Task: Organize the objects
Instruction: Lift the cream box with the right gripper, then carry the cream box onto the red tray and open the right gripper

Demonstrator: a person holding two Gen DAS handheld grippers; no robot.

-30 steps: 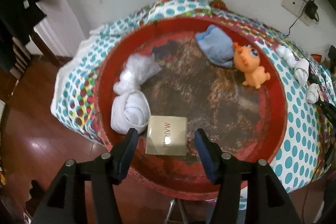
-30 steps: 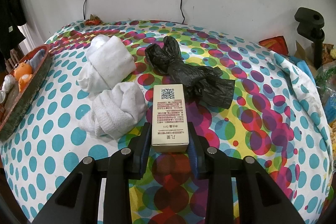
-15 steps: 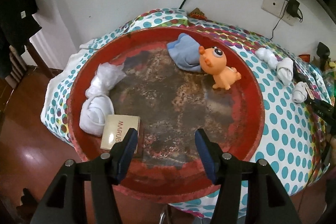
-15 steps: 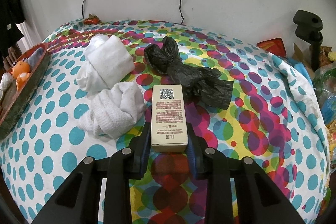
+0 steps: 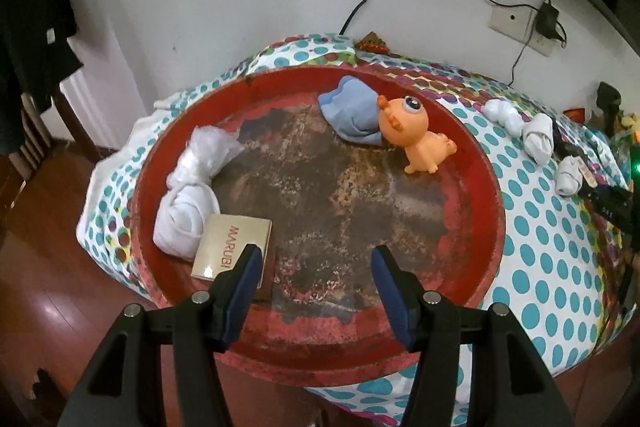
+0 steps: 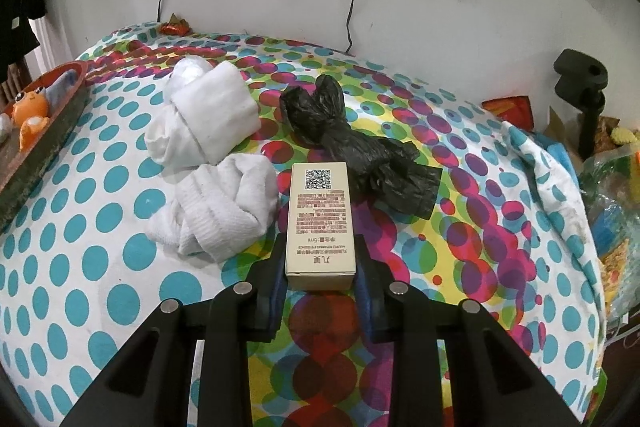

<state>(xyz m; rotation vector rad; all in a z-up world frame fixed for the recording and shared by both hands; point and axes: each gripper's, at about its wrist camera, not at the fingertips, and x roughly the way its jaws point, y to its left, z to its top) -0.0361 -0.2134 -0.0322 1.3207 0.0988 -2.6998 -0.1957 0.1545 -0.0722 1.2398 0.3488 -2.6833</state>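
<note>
Moved: left gripper slid right, off the gold box, jaws wide, empty.
Right view only: right gripper clamps cream carton.

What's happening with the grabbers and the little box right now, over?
Left gripper open, empty, over red tray. Right gripper shut on beige box, on the spotted cloth. White socks touching box's left side.
</note>
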